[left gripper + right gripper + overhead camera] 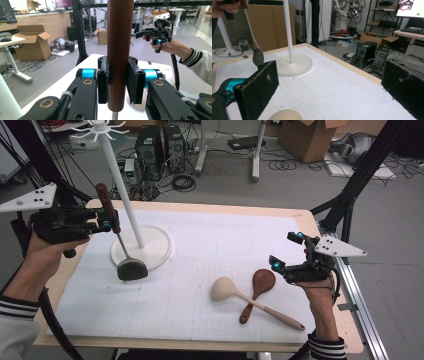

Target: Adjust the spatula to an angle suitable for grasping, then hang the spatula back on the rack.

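High view, near edge first?
— Beige ladle [223,288] and brown wooden spoon [262,281] lie crossed near the tabletop [200,340] front edge, right of centre. Right tongs [285,252] hover just right of them, wide apart, holding nothing.
— Open room?
— Bare mat mid-tabletop, left of the ladle.
— Farther back?
— Left tongs [106,220] clamp the brown handle of a dark ladle [131,269], its bowl low by the rim of the white rack base [157,251]; the pole stands just beside.
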The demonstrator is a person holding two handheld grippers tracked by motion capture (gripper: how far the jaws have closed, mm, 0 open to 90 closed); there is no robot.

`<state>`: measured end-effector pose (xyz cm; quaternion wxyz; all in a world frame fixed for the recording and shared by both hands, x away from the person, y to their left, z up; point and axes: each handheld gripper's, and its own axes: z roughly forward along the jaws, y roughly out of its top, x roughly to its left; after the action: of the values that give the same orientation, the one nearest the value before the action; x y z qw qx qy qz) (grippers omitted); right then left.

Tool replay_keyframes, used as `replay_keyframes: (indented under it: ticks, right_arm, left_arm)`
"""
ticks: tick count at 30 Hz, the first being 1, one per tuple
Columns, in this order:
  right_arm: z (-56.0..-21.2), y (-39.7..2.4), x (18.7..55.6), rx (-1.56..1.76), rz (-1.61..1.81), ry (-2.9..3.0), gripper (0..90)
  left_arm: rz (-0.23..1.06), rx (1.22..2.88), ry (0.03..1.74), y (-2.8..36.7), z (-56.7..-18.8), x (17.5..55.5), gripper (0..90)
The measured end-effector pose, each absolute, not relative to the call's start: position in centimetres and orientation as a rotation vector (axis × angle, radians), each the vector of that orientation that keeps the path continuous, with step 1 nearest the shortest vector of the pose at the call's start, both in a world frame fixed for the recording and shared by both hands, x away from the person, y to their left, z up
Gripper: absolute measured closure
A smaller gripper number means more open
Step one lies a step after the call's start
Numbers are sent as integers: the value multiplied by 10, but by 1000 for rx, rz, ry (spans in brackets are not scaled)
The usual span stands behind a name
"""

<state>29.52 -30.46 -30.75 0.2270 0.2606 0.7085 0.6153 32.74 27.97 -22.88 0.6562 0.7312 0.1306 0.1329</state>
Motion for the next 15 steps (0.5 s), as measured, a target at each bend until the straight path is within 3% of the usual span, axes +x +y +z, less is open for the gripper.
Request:
replay_keyframes:
  ticks: [15]
  right_arm:
    - [-318,-305,298,730,1703,1966,2]
  left_arm:
    - [286,1667,297,282,-229,328,735]
